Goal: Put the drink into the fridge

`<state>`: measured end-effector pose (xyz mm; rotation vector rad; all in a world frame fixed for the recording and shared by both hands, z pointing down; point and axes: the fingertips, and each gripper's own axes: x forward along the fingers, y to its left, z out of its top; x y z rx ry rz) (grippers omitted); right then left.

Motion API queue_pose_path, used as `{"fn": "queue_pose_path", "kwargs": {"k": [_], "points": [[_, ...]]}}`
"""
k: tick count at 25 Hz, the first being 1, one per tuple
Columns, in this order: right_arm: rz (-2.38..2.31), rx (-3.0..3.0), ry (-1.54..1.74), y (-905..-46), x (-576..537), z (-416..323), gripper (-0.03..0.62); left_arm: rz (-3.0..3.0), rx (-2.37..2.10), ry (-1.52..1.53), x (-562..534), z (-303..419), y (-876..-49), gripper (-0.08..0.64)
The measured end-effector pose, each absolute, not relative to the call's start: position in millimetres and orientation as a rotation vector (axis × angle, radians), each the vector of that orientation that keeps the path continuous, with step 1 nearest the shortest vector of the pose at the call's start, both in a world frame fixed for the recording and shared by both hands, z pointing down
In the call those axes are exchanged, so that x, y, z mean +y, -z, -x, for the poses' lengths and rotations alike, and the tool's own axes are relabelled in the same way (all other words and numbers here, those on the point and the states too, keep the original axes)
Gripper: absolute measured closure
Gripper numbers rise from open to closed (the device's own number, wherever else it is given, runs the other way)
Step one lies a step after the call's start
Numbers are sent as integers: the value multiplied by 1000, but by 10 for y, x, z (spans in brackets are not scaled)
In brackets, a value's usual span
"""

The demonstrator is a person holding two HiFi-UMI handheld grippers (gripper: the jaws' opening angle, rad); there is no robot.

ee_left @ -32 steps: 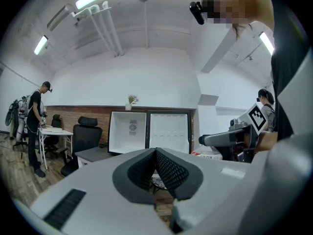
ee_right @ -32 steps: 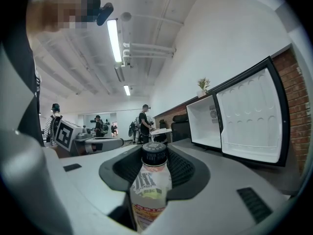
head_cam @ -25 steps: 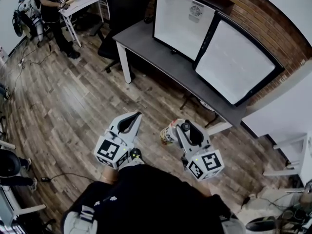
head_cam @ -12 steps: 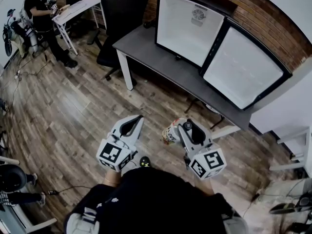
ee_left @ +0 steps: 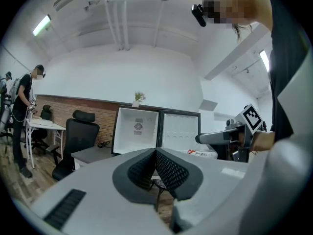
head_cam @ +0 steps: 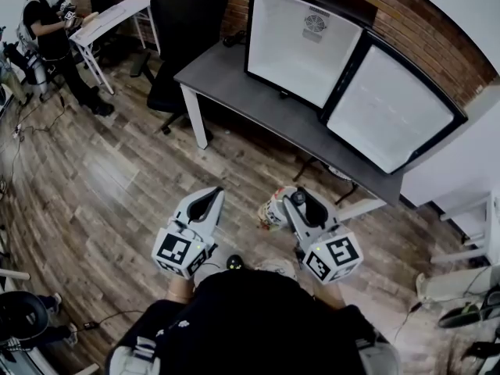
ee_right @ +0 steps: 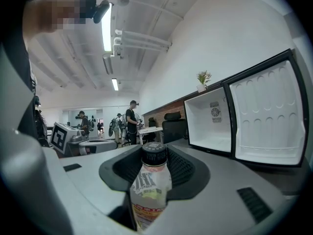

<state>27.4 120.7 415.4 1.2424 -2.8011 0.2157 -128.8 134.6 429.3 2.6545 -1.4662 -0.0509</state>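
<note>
A: Two tongs are in play, but only one pair carries anything; the right tongs [head_cam: 291,204] are clamped on the drink bottle [ee_right: 150,190] about its body, below the black cap [ee_right: 154,153]; the bottle is upright and held in the air at lower centre of the head view; the left tongs [head_cam: 209,198] are pressed together on nothing.

B: And the fridge?

A: The mini fridge [head_cam: 301,41] stands on the grey bench [head_cam: 234,84] at upper centre, well apart from the bottle; its door [head_cam: 387,108] is swung wide to the right; inside it looks bare.

B: So the step in hand, I'd judge, is the carry; how to do it well?

A: Hold the bottle upright and the grip firm; come at the opening square-on rather than slantwise, so the tongs clear the door edge; bring the base low over the fridge floor before letting go, since a tall narrow bottle would likely tip if dropped; park the left tongs out to the left, away from the bench edge and the office chair [head_cam: 178,22].
</note>
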Motion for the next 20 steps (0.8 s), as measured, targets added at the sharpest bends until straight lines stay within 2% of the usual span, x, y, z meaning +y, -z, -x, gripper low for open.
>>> {"fn": "queue_pose_path", "kwargs": {"k": [9,20], "points": [[-1244,-2777,-240,-4194,982,-258,442,-2664,-1424,68,1111,1236,-4308,563],[-1167,-2842,-237,-4208,268,84,442,-2650,-1481,25,582,1535,-4330,563]]}}
